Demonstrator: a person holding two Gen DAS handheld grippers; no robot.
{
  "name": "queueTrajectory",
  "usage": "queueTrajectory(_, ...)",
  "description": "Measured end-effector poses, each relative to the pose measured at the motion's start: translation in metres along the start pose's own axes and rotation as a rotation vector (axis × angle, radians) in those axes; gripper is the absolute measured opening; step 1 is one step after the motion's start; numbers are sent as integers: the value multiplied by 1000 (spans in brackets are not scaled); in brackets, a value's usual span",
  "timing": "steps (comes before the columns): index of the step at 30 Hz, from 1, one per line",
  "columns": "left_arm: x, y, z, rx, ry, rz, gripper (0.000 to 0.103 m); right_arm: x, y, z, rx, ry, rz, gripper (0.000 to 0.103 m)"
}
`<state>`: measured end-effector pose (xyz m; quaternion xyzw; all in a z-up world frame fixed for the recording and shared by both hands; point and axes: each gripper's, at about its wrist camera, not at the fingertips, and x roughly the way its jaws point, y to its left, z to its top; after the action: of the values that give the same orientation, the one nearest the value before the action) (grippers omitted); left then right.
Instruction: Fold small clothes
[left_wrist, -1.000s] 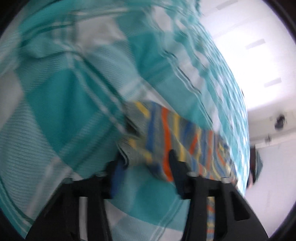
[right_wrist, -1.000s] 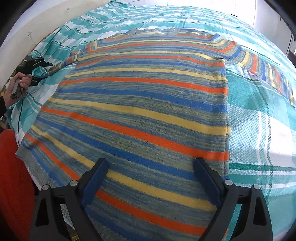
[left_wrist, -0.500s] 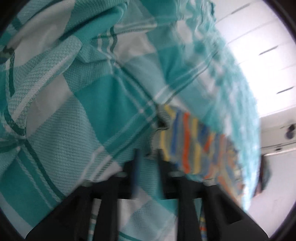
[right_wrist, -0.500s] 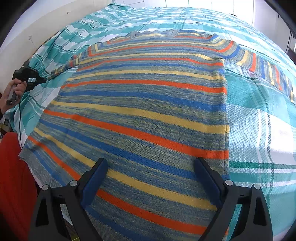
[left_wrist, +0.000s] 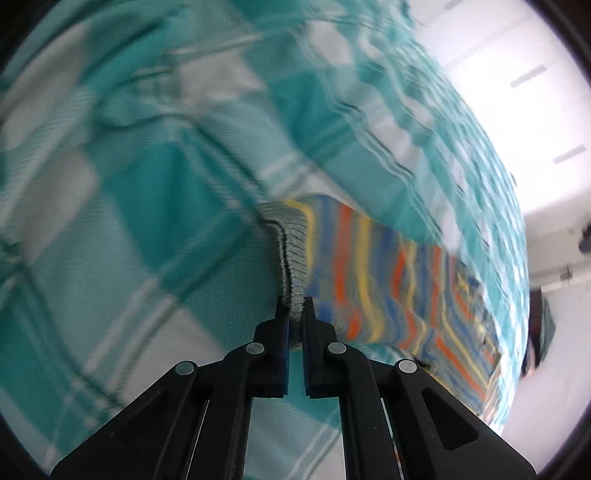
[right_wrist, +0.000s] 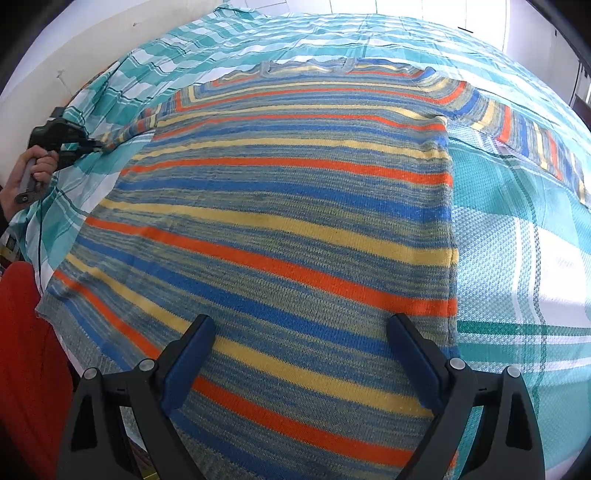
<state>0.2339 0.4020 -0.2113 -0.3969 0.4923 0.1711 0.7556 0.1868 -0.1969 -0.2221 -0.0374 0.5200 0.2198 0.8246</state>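
The left hand-held gripper (left_wrist: 294, 308), spread around the cuff a second ago, has now pressed its jaws together on the grey ribbed cuff (left_wrist: 291, 254) of the striped knitted sweater (right_wrist: 288, 229) in blue, orange and yellow, so the sleeve is caught and, as I judge it, ready to be drawn across the body for the first fold. The sweater lies flat, front spread, on the teal-and-white checked bedspread (right_wrist: 517, 229), its left sleeve stretched out toward that gripper at the bed's edge. The right hand-held gripper (right_wrist: 301, 356) hovers spread wide and empty just above the sweater's hem, touching nothing that I can see.
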Motion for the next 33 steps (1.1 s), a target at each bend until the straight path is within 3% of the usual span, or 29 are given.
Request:
queueTrajectory(5, 26, 15, 2, 59, 68, 218, 9, 3, 2, 0, -12, -5, -3, 98)
queueTrajectory(6, 25, 15, 0, 63, 56, 229, 10, 4, 3, 0, -15, -4, -6, 99)
queueTrajectory(7, 22, 14, -2, 60, 42, 228, 18, 4, 3, 0, -16, -4, -7, 99)
queueTrajectory(8, 17, 13, -5, 56, 28, 239, 39, 4, 2, 0, -16, -4, -7, 99)
queueTrajectory(10, -1, 5, -20, 74, -27, 261, 63, 3, 1, 0, -12, 0, -4, 99)
queueTrajectory(14, -30, -33, -71, 253, -80, 246, 68, 1, 2, 3, -20, 36, -5, 98)
queueTrajectory(17, -50, -69, -137, 440, -60, 178, 76, -6, 1, 1, -9, 69, 5, 98)
queueTrajectory(22, -32, -127, -248, 725, 57, 99, 79, -24, 2, -17, -2, 109, 11, 98)
queueTrajectory(23, -21, -132, -271, 773, 93, 105, 77, -26, 4, -22, -9, 120, 5, 98)
queueTrajectory(25, 2, -128, -309, 807, 199, 123, 61, -29, 5, -35, -27, 155, -14, 98)
queueTrajectory(26, 10, -124, -322, 811, 246, 138, 56, -30, 6, -41, -35, 170, -20, 98)
queueTrajectory(29, 1, -118, -357, 887, 202, 201, 56, -36, 6, -55, -45, 197, -29, 98)
queueTrajectory(33, -11, -110, -372, 904, 254, 202, 56, -40, 13, -67, -94, 239, -62, 98)
